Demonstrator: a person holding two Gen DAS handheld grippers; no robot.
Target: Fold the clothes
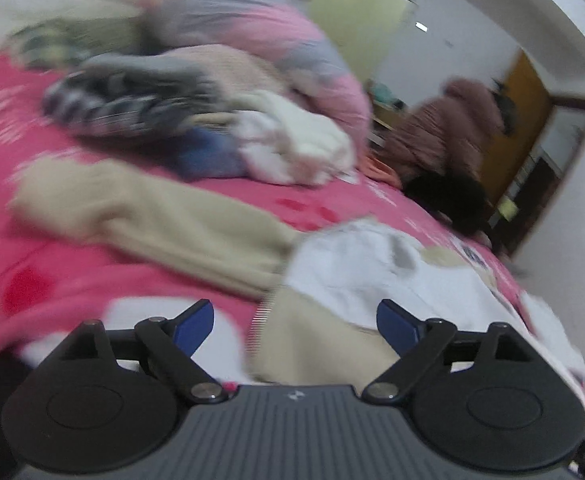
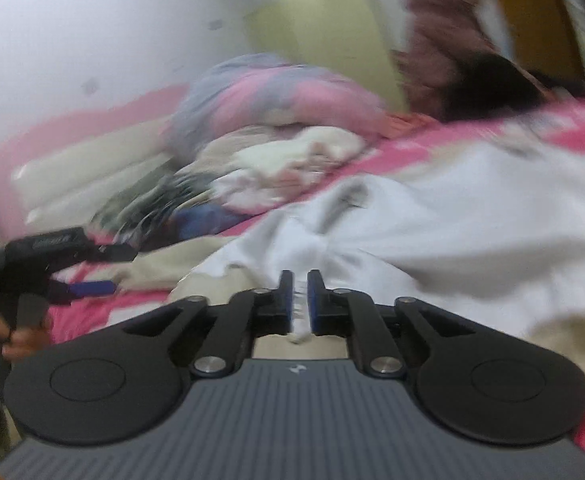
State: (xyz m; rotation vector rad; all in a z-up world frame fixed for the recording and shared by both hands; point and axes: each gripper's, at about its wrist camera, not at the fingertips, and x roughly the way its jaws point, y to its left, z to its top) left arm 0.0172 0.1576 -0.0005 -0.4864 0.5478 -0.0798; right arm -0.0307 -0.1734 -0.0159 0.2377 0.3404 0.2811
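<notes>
A white and beige garment (image 1: 372, 268) lies spread on the pink bedsheet (image 1: 52, 264), with its beige sleeve (image 1: 152, 216) stretched out to the left. My left gripper (image 1: 295, 326) hovers low over the garment's near edge, open, with nothing between its blue pads. From the right wrist the same white garment (image 2: 452, 220) fills the right side. My right gripper (image 2: 299, 304) has its pads nearly together, with a fold of the white cloth pinched between them. The left gripper (image 2: 104, 271) shows there at the far left, open, held by a hand (image 2: 0, 332). Both views are blurred.
A heap of mixed clothes (image 1: 212, 120) lies further back on the bed, with a rolled pink and grey quilt (image 1: 276, 32) behind it. Past the bed's far edge are a brown padded jacket (image 1: 444, 132), a yellow-green cabinet (image 1: 356, 12) and an orange door (image 1: 520, 120).
</notes>
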